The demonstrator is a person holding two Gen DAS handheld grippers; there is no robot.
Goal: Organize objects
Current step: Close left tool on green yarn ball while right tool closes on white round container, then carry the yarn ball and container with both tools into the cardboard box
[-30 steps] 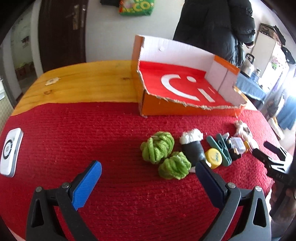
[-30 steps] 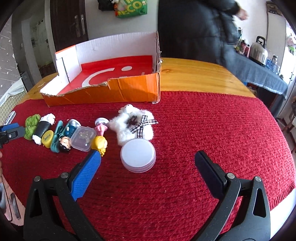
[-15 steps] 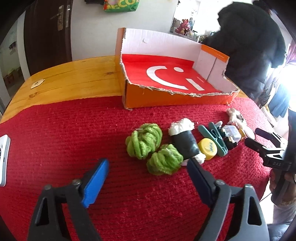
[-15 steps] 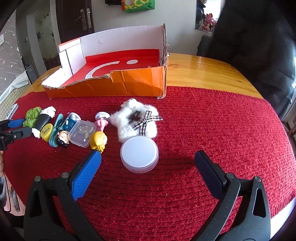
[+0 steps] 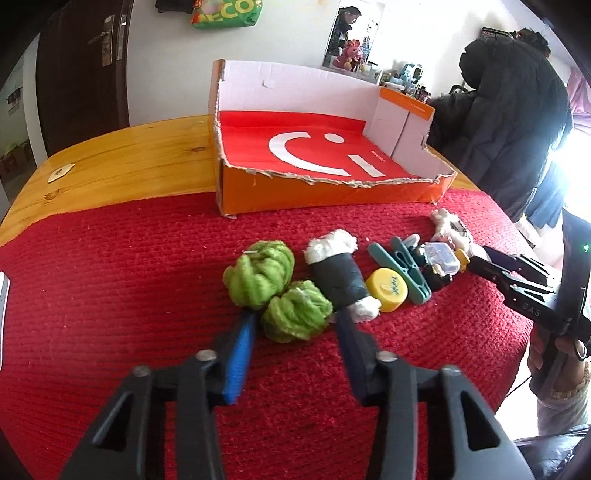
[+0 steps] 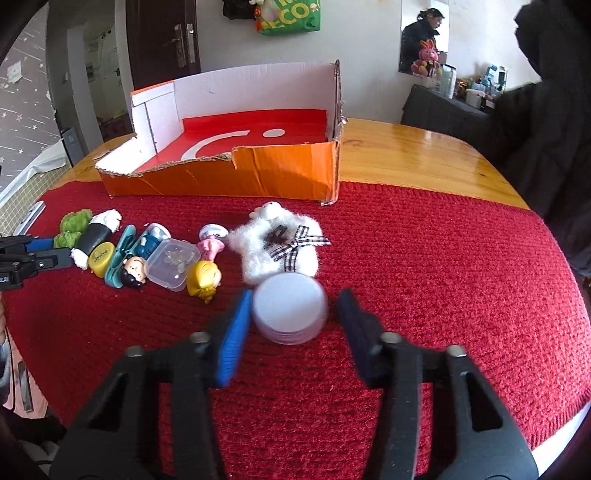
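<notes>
On the red knitted mat, the left gripper has its jaws spread wide on either side of the nearer green yarn ball; the blue pad lies just beside the ball's left edge and the dark pad just off its right, neither clearly pressing it. A second green yarn ball touches the first from behind, and a black roll with white fluffy ends lies beside both.

The right gripper likewise stands open around the round white lidded container, the blue pad close against its left rim and the dark pad a little apart on the right. The container touches the white plush toy with a checked bow behind it.

In a row between the two sit a yellow cap with dark script too small to read, teal clips, a clear plastic case and small figurines.

The orange cardboard box, with a white smile mark on its red floor, rests at the mat's far edge on the wooden tabletop. A green bag on the wall shows the letters "ECO".
</notes>
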